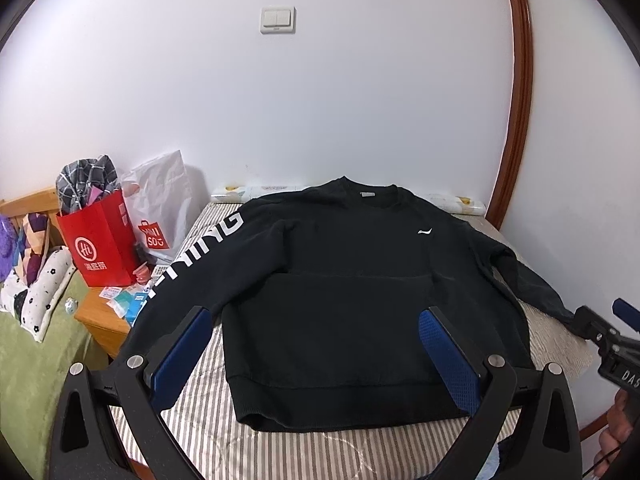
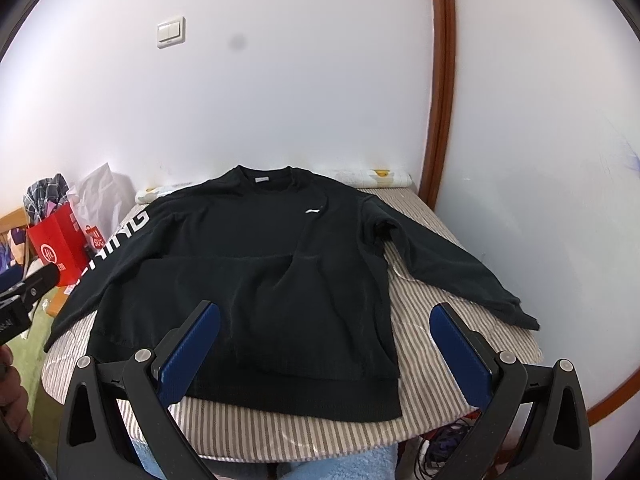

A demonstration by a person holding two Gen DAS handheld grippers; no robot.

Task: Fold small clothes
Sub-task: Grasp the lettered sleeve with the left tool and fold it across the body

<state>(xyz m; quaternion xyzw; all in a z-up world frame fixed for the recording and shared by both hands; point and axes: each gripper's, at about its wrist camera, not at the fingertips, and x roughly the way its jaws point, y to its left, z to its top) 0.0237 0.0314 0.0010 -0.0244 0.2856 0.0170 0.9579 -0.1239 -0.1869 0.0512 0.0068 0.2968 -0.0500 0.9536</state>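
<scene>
Lying flat, sweatshirt (image 2: 256, 272) hem nears the bed (image 2: 460, 312) edge; both claws gape wide, empty.

Sleeve lettering (image 1: 192, 256) partly fold-hidden, unreadable

White wall (image 1: 320, 100) with light switch (image 1: 278, 20); brown wooden door frame (image 2: 442, 80); striped bed cover (image 2: 424, 312).
</scene>
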